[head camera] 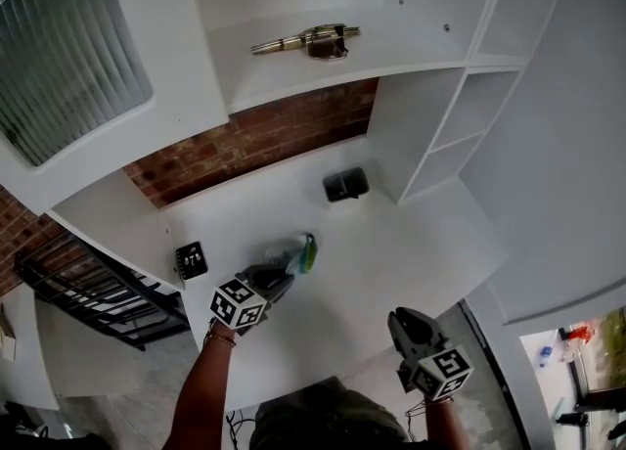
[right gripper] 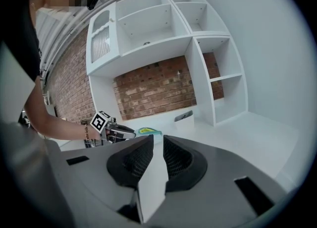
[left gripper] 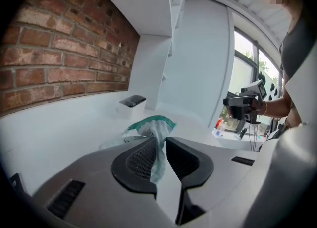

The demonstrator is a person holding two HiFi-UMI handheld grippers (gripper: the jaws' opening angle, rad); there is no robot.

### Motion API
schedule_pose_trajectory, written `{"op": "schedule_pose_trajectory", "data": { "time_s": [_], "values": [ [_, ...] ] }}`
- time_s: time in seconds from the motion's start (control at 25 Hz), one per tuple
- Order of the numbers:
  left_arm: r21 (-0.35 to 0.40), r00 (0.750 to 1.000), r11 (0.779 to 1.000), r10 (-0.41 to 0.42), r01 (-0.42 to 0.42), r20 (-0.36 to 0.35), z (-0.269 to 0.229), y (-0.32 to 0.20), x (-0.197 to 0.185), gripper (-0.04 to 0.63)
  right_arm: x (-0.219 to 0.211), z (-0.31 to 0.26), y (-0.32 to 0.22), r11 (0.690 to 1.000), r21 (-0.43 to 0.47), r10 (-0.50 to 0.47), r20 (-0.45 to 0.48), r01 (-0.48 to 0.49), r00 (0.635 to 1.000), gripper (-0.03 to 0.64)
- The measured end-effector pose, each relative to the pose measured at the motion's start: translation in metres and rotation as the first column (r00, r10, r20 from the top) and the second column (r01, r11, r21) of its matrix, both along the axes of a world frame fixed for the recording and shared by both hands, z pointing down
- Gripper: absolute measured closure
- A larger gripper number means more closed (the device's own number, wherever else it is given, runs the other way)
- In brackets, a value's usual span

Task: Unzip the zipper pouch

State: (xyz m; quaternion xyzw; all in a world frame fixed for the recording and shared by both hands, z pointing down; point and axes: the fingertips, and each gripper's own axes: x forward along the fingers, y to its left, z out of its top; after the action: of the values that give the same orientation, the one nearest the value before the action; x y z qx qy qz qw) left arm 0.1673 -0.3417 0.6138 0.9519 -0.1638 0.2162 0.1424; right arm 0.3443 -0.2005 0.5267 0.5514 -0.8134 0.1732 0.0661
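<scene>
The pouch [head camera: 299, 256] is near the middle of the white desk [head camera: 411, 243], a bit to the left. It is pale and see-through, with a green edge. One end of it is up in the fingers [left gripper: 141, 160] of our left gripper [head camera: 282, 279]. Those fingers are clenched on the thin pouch cloth, which hangs down between them in the left gripper view. The far part of the pouch looks like it lies on the desk, but we cannot be sure.

There is bare desk all round the pouch. To the right it is wide and free, right up to the white shelves [head camera: 440, 135]. Behind the pouch there is free room too, and then a small black box [head camera: 346, 184] that stands close to the brick wall [head camera: 264, 140]. The box and the pouch are well apart. To the left, a little black block [head camera: 190, 259] sits right at the left edge of the desk, near our left gripper.

Our right gripper [head camera: 401, 321] is well apart from the pouch, by the round front edge of the desk. Its fingers [right gripper: 136, 160] are almost pressed together, with only a thin slit, and they hold nothing.

High up, a shiny metal thing [head camera: 308, 41] lies on a shelf. Down past the left edge of the desk is a black rack [head camera: 98, 292].
</scene>
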Motion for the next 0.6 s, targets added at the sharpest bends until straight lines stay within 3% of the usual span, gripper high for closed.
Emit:
{"op": "schedule_pose_trajectory", "data": {
  "time_s": [0.16,0.4,0.6],
  "values": [
    [0.003,0.999,0.999,-0.041,0.041,0.002,0.000,0.011,-0.009,0.509,-0.006,0.000,0.000,1.000,0.002,-0.015,0.008,0.015,1.000,0.566],
    [0.015,0.989,0.992,-0.120,0.122,-0.087,-0.029,0.033,-0.024,0.506,-0.018,-0.002,0.000,0.998,0.009,-0.055,0.007,0.055,0.998,0.566],
    [0.041,0.977,0.981,-0.183,0.189,-0.109,-0.047,0.052,-0.040,0.506,-0.033,-0.004,-0.002,0.996,0.027,-0.089,0.005,0.089,0.996,0.566]
  ]
}}
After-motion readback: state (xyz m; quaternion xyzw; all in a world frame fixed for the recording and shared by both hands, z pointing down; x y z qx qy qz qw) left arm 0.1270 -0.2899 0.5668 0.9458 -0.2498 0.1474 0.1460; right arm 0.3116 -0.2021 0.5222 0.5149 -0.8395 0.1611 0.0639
